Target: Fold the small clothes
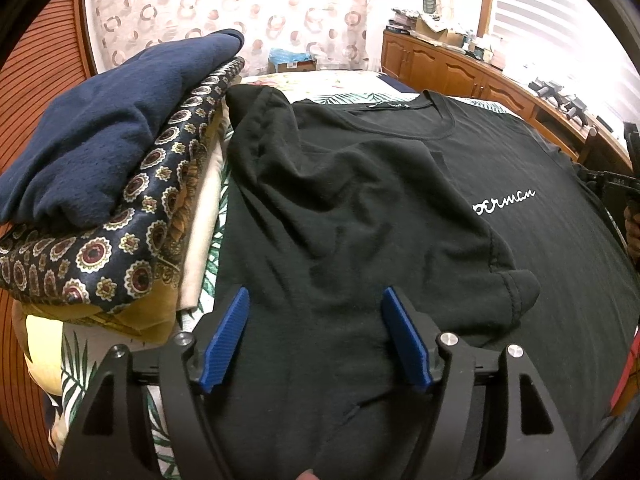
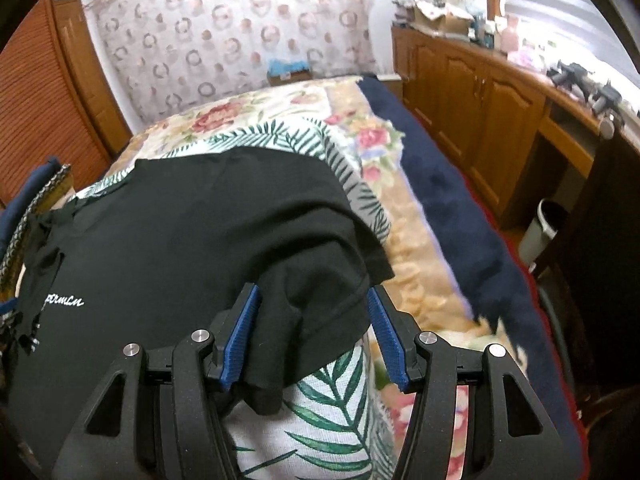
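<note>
Where folded, black T-shirt's (image 1: 360, 208) lettering cut off.

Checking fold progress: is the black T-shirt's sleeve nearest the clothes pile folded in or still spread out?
Folded in. In the left wrist view the black T-shirt's sleeve lies across the chest, its hemmed cuff just below the white lettering.

wooden cabinets (image 2: 472, 92), grey bin (image 2: 540, 236), patterned curtain (image 2: 224, 28)

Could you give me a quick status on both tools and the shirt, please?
Left tool open over black T-shirt, one sleeve folded in. Right tool open around other sleeve. Folded pile beside shirt, clear.
</note>
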Tool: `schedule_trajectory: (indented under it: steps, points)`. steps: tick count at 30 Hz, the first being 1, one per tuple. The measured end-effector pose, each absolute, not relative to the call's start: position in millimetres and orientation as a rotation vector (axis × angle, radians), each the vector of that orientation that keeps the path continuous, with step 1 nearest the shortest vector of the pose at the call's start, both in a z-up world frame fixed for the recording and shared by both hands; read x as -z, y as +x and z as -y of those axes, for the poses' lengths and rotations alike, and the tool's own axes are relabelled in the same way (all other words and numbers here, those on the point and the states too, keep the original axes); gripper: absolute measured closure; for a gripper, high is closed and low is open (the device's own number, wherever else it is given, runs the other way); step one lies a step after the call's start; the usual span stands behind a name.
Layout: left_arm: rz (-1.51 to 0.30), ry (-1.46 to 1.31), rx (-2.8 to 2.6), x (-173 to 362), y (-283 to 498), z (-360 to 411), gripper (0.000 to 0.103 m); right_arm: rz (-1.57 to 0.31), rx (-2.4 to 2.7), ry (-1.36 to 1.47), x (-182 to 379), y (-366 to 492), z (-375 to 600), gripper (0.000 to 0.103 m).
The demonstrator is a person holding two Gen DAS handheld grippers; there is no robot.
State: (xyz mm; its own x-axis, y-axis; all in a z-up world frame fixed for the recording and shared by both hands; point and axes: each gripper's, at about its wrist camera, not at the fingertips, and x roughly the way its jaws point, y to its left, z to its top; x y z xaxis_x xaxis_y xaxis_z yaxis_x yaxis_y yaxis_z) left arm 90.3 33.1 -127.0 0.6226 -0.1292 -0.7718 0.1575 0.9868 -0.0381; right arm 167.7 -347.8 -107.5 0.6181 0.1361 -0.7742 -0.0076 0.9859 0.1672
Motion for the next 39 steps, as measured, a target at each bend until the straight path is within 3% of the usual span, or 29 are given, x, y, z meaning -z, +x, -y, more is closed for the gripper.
schedule_trajectory:
  steps: [4, 7, 9, 19, 21, 22, 23, 24, 27, 29, 30, 31, 39]
  points:
    - [-0.883, 0.034, 0.164, 126.9, 90.1, -33.1, 0.033, -0.888, -0.057, 0.098, 106.2, 165.3, 343.7, 0.074]
    - [-0.884, 0.034, 0.164, 126.9, 90.1, -33.1, 0.033, -0.858, -0.037, 0.07, 102.3, 162.9, 347.1, 0.097]
    - [-0.884, 0.035, 0.164, 126.9, 90.1, -33.0, 0.033, -0.828, -0.039, 0.057, 95.9, 160.3, 346.9, 0.101]
    - [-0.884, 0.034, 0.164, 126.7, 90.0, -33.2, 0.032, -0.746, -0.05, 0.002, 66.8, 164.9, 328.3, 0.1]
    - [-0.884, 0.034, 0.164, 126.8, 90.0, -33.1, 0.032, -0.773, -0.018, -0.008, 75.6, 171.8, 330.2, 0.081]
    - [-0.884, 0.035, 0.164, 126.7, 90.0, -33.2, 0.032, -0.792, -0.016, 0.002, 81.8, 175.8, 332.2, 0.062]
    - [-0.884, 0.034, 0.164, 126.7, 90.0, -33.2, 0.032, -0.803, -0.016, 0.009, 85.9, 177.1, 332.5, 0.056]
    - [-0.884, 0.034, 0.164, 126.8, 90.1, -33.0, 0.032, -0.82, -0.014, 0.015, 91.4, 179.8, 334.3, 0.056]
    - [-0.884, 0.034, 0.164, 126.9, 90.2, -33.1, 0.032, -0.875, -0.002, 0.018, 105.7, 186.6, 338.0, 0.057]
    - [-0.884, 0.035, 0.164, 126.8, 90.2, -33.2, 0.031, -0.887, -0.017, 0.007, 109.4, 187.2, 335.4, 0.08]
    - [-0.884, 0.035, 0.164, 127.2, 90.6, -33.2, 0.031, -0.877, -0.016, -0.008, 107.5, 185.2, 333.8, 0.083]
    - [-0.884, 0.034, 0.165, 126.8, 90.2, -33.2, 0.031, -0.869, -0.02, -0.04, 105.5, 183.5, 330.2, 0.099]
    - [-0.884, 0.034, 0.164, 126.8, 90.2, -33.2, 0.031, -0.737, -0.039, -0.113, 77.0, 171.5, 311.1, 0.103]
